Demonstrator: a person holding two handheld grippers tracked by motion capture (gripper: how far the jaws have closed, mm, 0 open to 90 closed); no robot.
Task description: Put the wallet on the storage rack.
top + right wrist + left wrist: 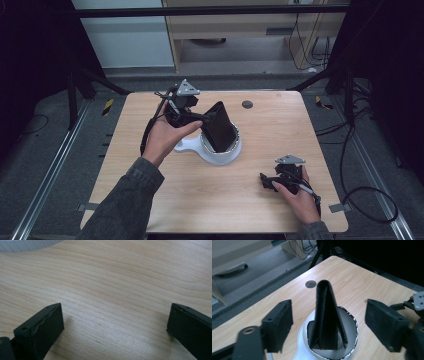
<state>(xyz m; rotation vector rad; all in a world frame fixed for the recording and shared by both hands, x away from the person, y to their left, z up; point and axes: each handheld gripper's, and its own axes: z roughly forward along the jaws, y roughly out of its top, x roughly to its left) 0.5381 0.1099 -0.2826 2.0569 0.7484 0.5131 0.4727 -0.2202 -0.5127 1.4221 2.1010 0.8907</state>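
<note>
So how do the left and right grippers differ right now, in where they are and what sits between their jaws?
The left gripper is raised over the white round bowl, level with the folded black pouch standing in it; the right gripper sits low near the wooden table's right front edge. The left's jaws flank the pouch without touching it; the right's jaws have bare wood between them. Both are open, each held in a hand.

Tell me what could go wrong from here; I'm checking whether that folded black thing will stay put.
The black folded fabric piece stands on end, leaning in the white round bowl; it could tip out.

The left gripper has open jaws flanking the piece without touching; a pad might brush it on withdrawal.

The bowl's handle lies near the left hand, so the bowl might get nudged.
</note>
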